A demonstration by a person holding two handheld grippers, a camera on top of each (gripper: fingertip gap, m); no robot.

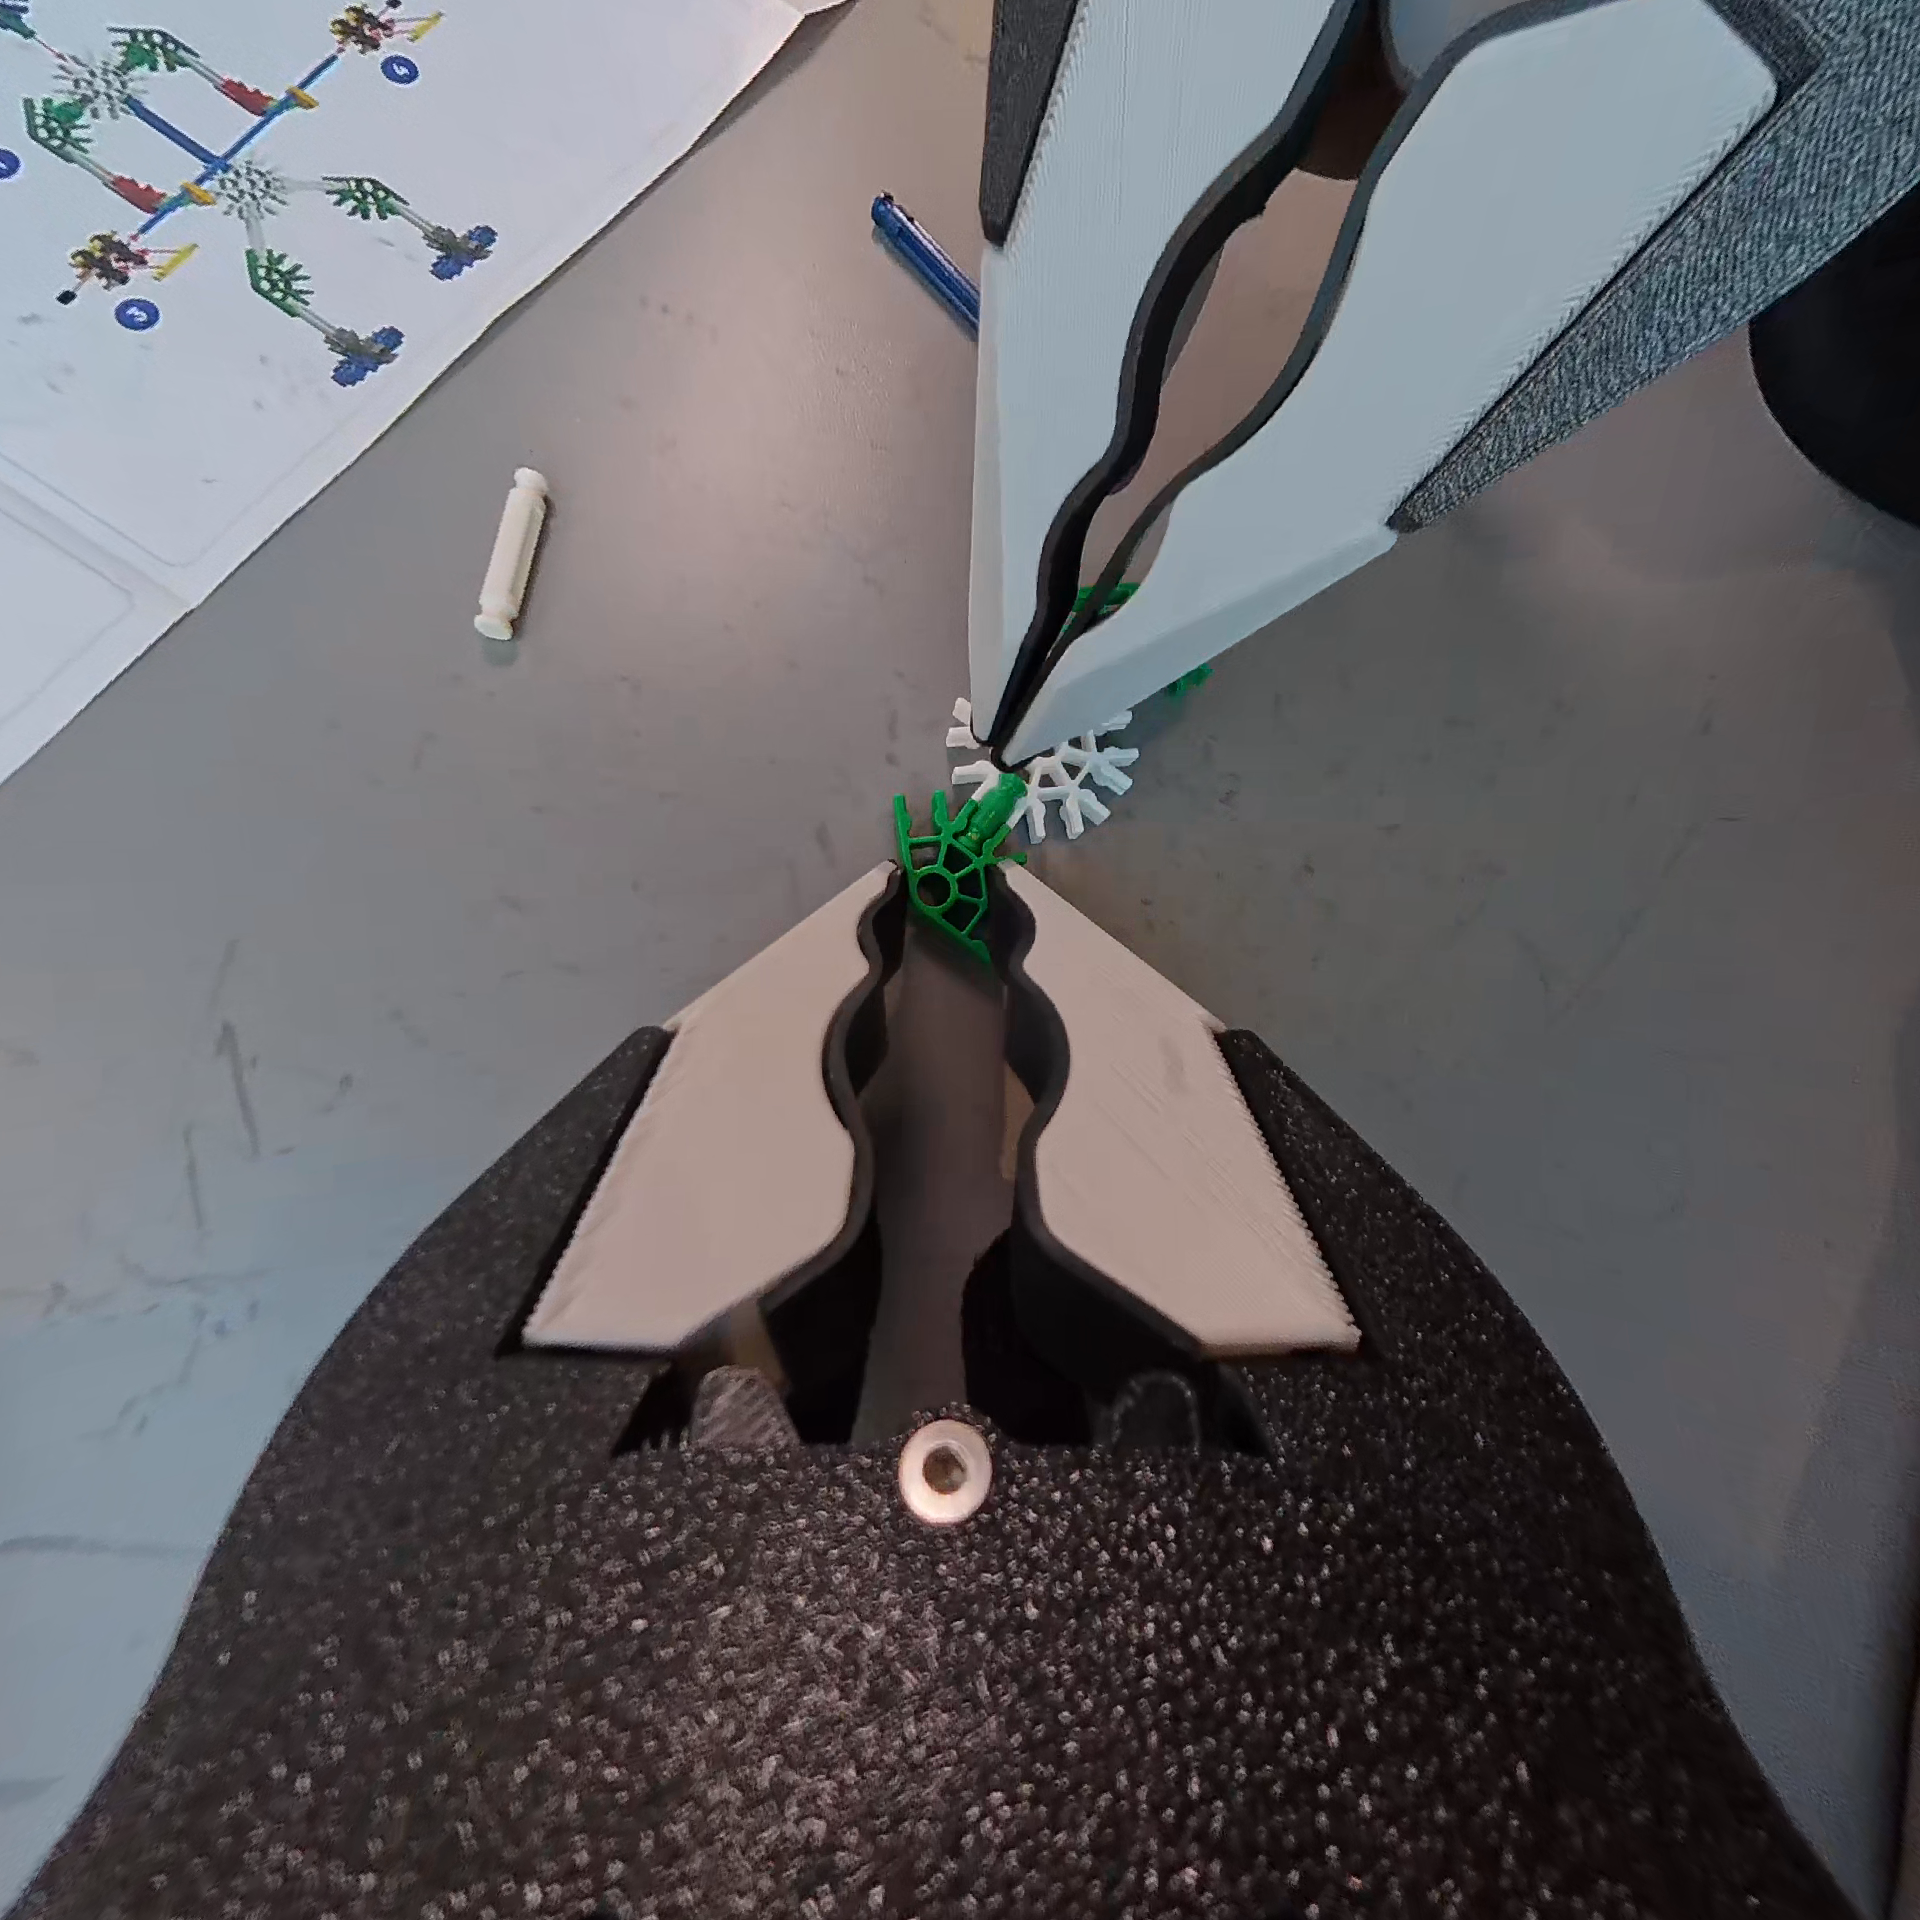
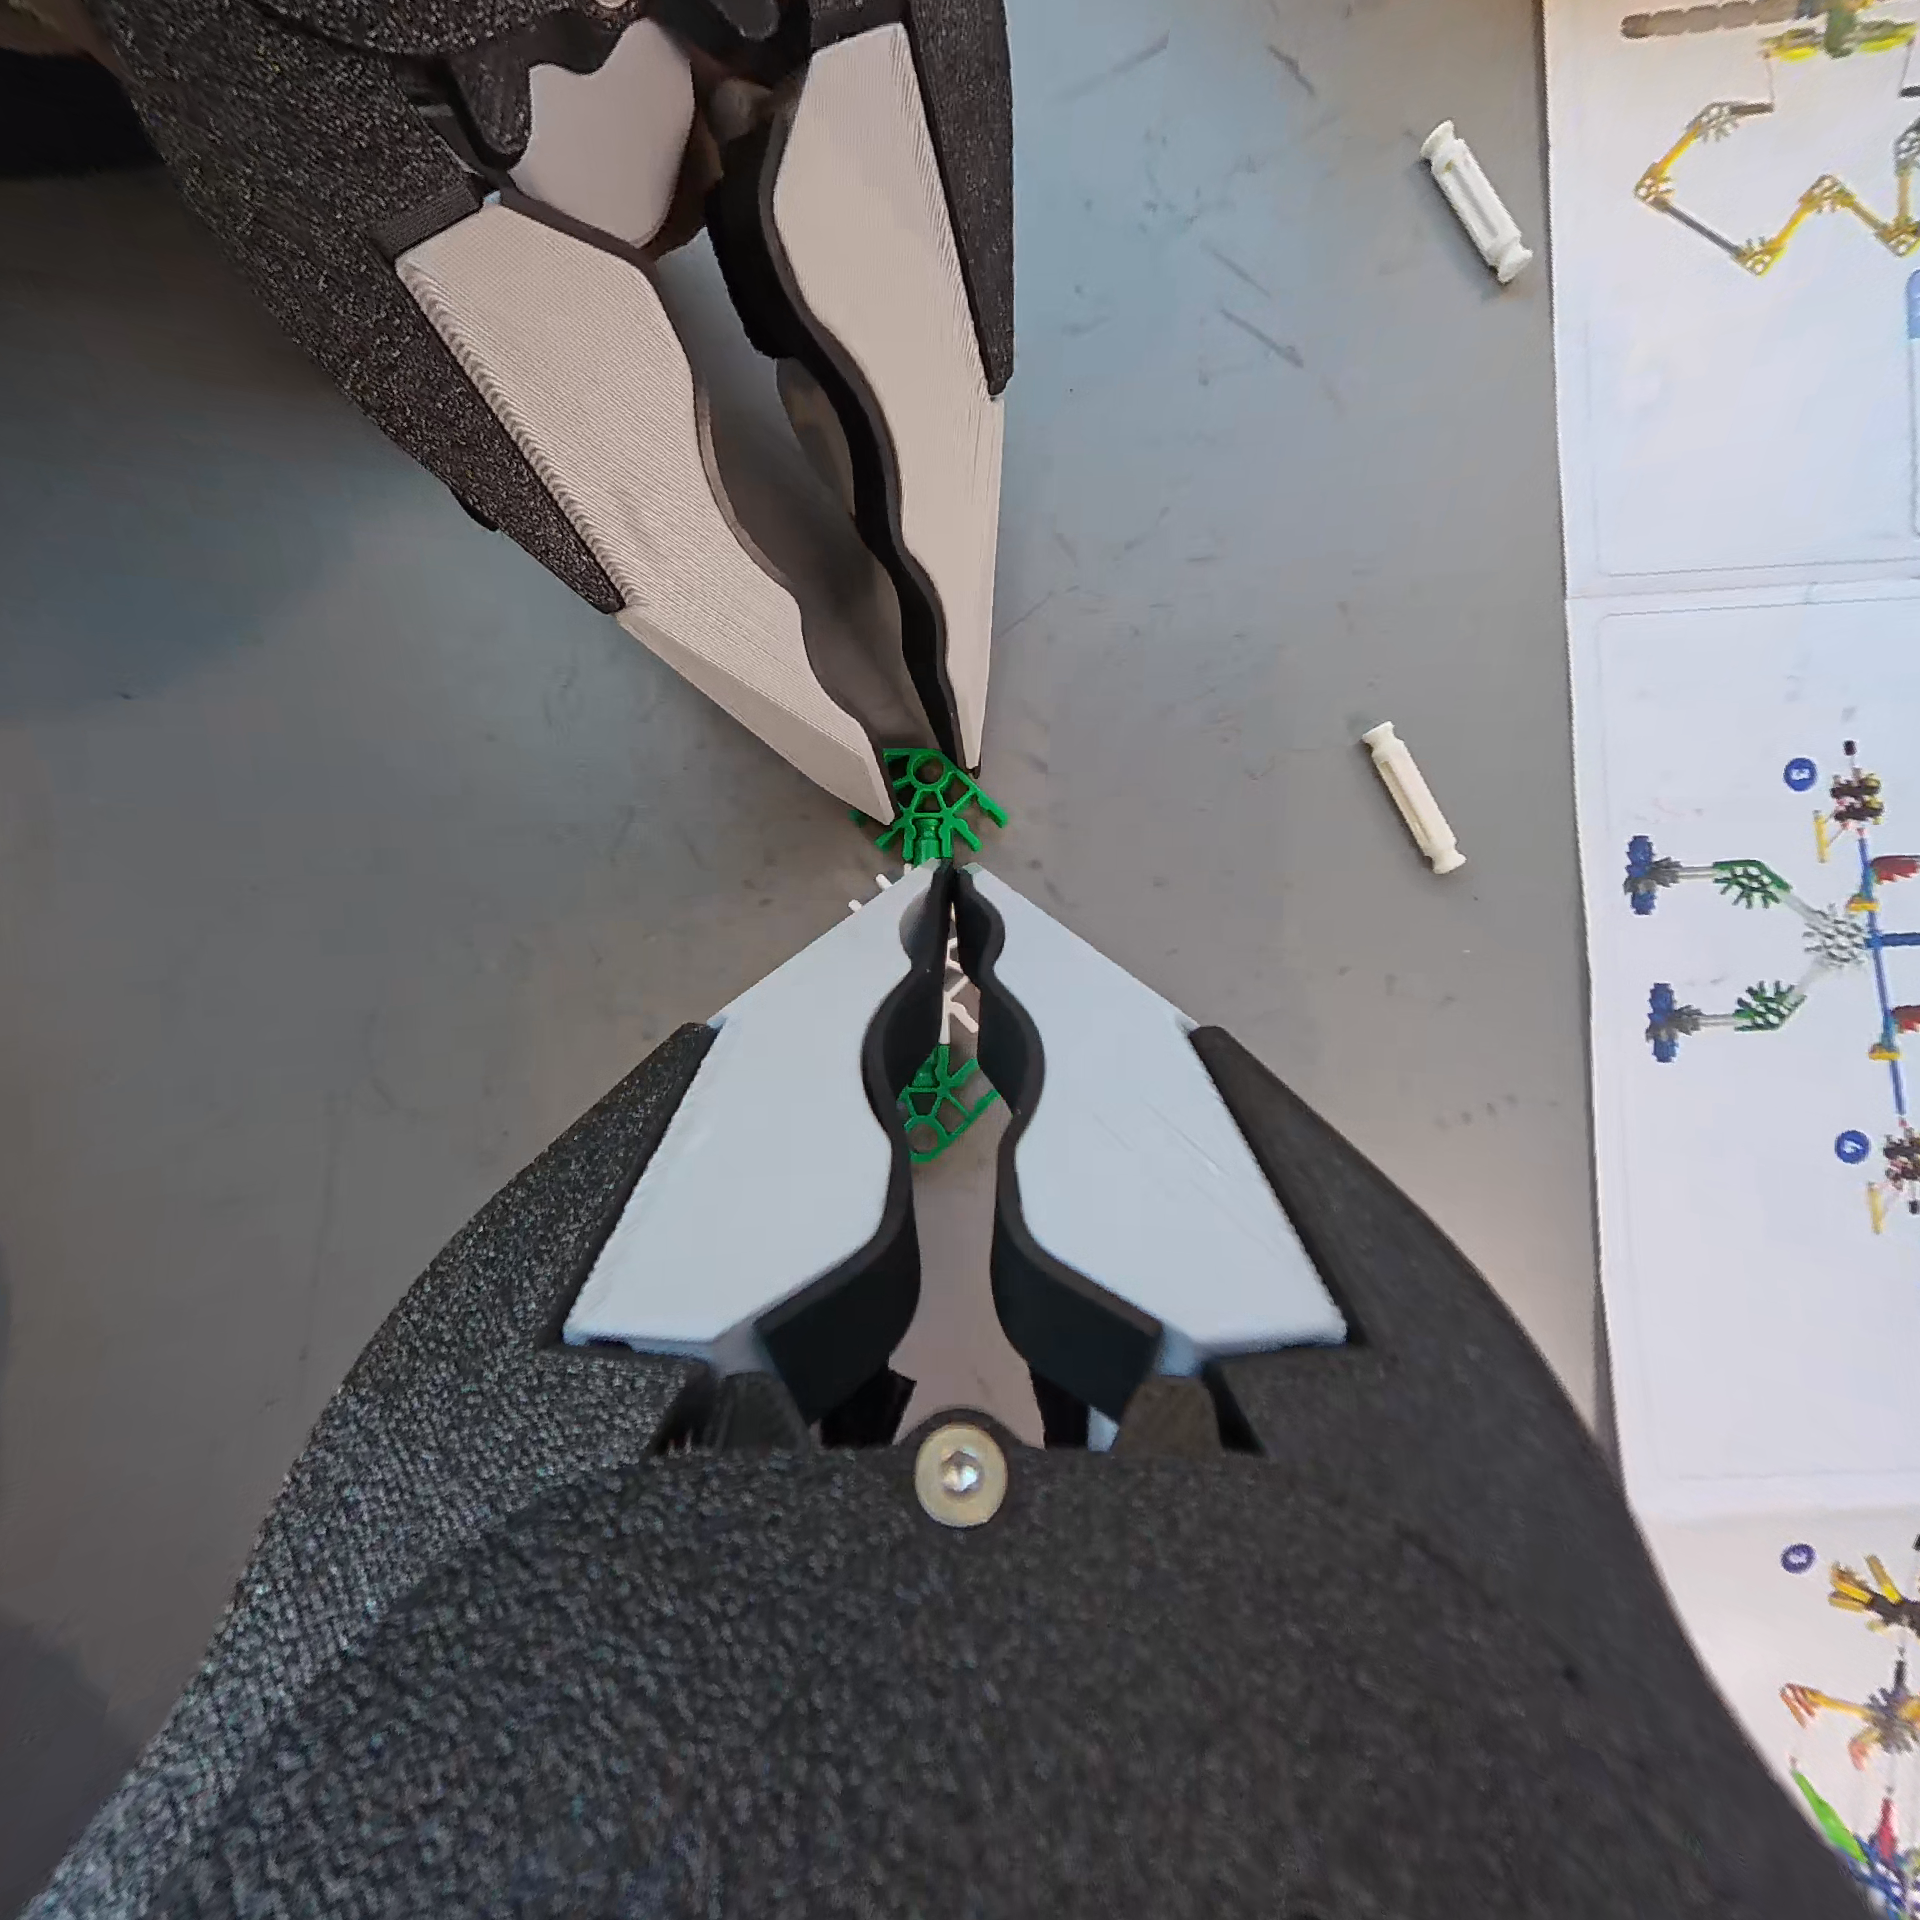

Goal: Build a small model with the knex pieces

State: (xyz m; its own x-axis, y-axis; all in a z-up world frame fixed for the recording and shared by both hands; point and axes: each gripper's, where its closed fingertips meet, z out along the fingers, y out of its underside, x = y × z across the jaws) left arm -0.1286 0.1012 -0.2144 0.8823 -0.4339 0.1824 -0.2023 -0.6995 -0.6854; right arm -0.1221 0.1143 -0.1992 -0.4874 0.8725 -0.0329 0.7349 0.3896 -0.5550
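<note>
two grippers meet tip to tip over a small plastic construction-toy assembly

the left gripper (image 1: 951,883) has its fingers closed on a green fan-shaped connector (image 1: 948,883), pinching it at the very tips. a short green rod (image 1: 987,816) joins that connector to a white snowflake-shaped connector (image 1: 1060,784). the right gripper (image 2: 951,878) has its fingers clamped on the white connector, tips nearly together. a second green fan connector (image 2: 935,1112) shows in the gap between the right gripper's fingers, behind the tips; how it joins the assembly cannot be told.

all this sits just above a scuffed grey table (image 1: 520,935). two white rods (image 2: 1415,798) (image 2: 1475,203) lie loose on the table near a printed instruction sheet (image 2: 1745,1299). a blue pen (image 1: 925,260) lies partly hidden behind the right gripper. no containers are in view.
</note>
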